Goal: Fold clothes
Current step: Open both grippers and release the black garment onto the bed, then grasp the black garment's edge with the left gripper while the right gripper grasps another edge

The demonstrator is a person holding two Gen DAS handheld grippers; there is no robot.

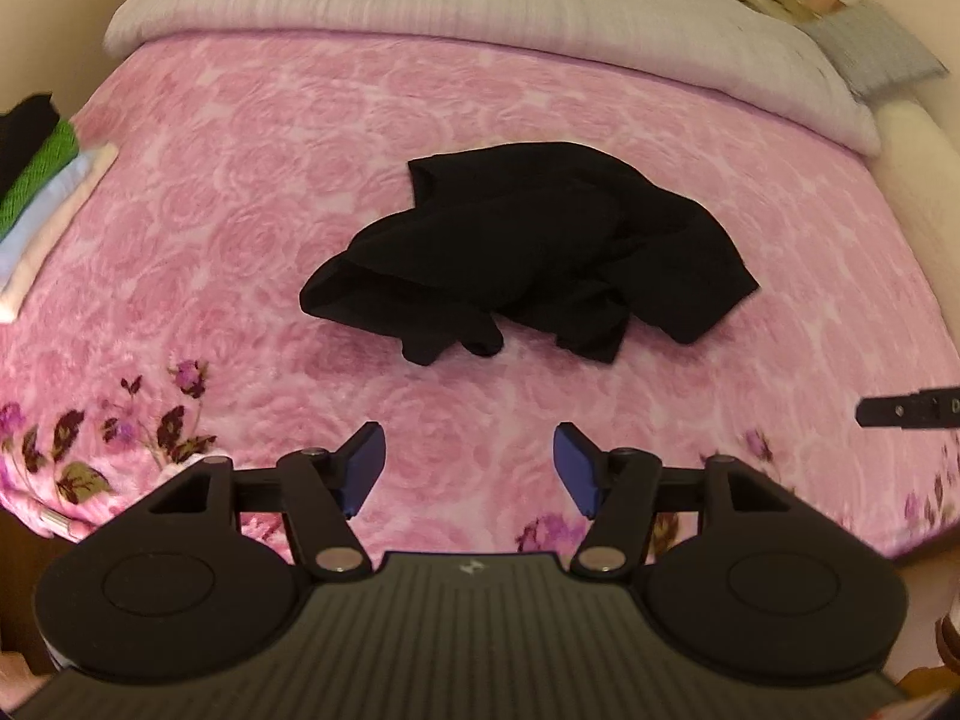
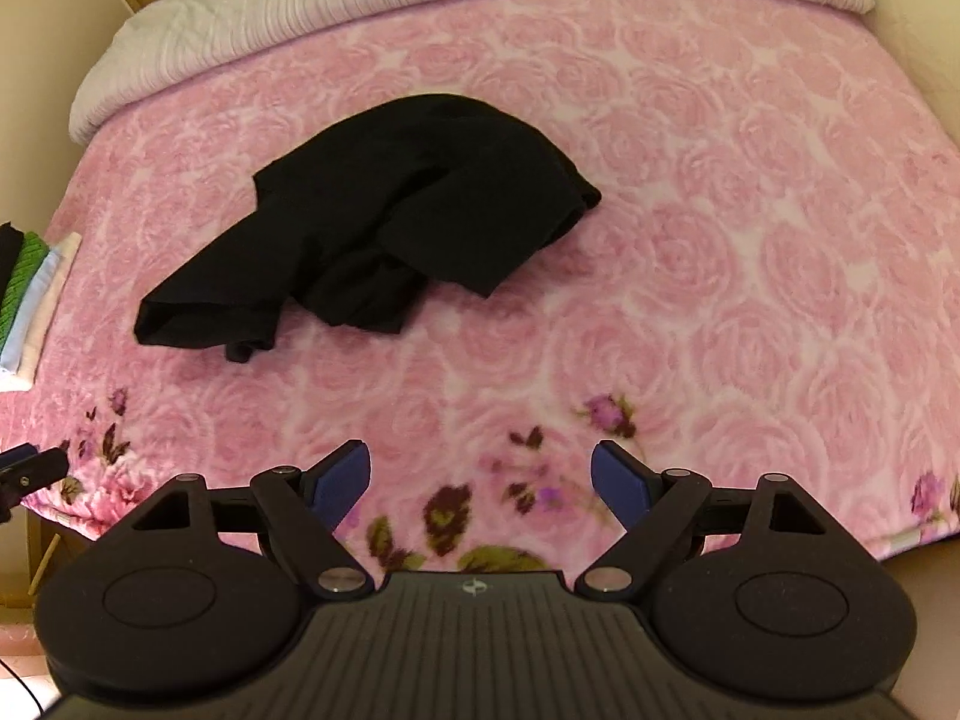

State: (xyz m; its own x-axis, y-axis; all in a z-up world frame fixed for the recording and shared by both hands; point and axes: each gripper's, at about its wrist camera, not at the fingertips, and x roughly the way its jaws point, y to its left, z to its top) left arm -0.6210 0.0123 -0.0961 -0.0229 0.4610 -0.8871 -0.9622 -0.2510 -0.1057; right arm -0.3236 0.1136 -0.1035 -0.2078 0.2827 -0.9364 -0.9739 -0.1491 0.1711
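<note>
I hold my left hand-held gripper (image 1: pixel 469 465) and my right hand-held gripper (image 2: pixel 480 480) low over the near edge of the bed (image 1: pixel 240 228), both with their blue pads spread wide and nothing between them. The black garment (image 1: pixel 528 252) lies crumpled in a loose heap about the middle of the pink rose blanket, well apart from both of my tools; its cloth is bunched over itself, with a rolled hem or cuff end pointing to the near left and a flatter corner out to the right. At the far left edge of the bed sits a stack of folded clothes (image 1: pixel 42 192), black and green on top of pale pieces, which I take as finished work. So I judge the step in hand to be this black piece: it is not folded as it lies. The next move, as I read it, calls for reaching forward to the heap, finding two true edges or corners rather than pinching bunched layers, and spreading it flat. The dark cloth hides its seams, so I cannot tell which part is which, nor what kind of garment it is.
</note>
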